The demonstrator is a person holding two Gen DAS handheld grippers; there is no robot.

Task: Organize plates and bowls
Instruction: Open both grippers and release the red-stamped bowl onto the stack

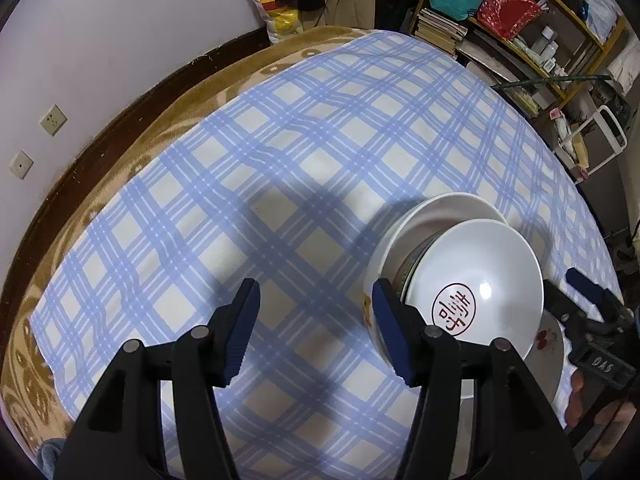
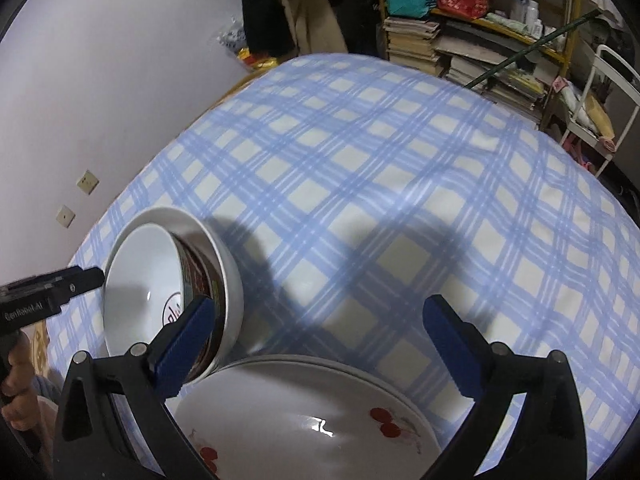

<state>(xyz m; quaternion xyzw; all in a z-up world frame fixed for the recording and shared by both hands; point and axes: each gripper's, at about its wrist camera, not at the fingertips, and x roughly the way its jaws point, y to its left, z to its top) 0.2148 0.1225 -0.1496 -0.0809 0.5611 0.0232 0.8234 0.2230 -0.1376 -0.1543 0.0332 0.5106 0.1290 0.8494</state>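
Nested bowls point(image 1: 460, 280) sit tilted in a stack just beside the cherry-print plates point(image 2: 304, 412) on the checked cloth point(image 1: 280, 160), both hand-held grippers, left point(image 1: 316, 320) and right point(image 2: 320, 344), gaping empty, the sorting apparently nearly finished.

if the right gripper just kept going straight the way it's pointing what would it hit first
Most likely the checked tablecloth. The open right gripper has nothing between its fingers in the right wrist view. The cherry-printed plate lies below that line and the nested bowls off to the left, though depth is hard to judge.
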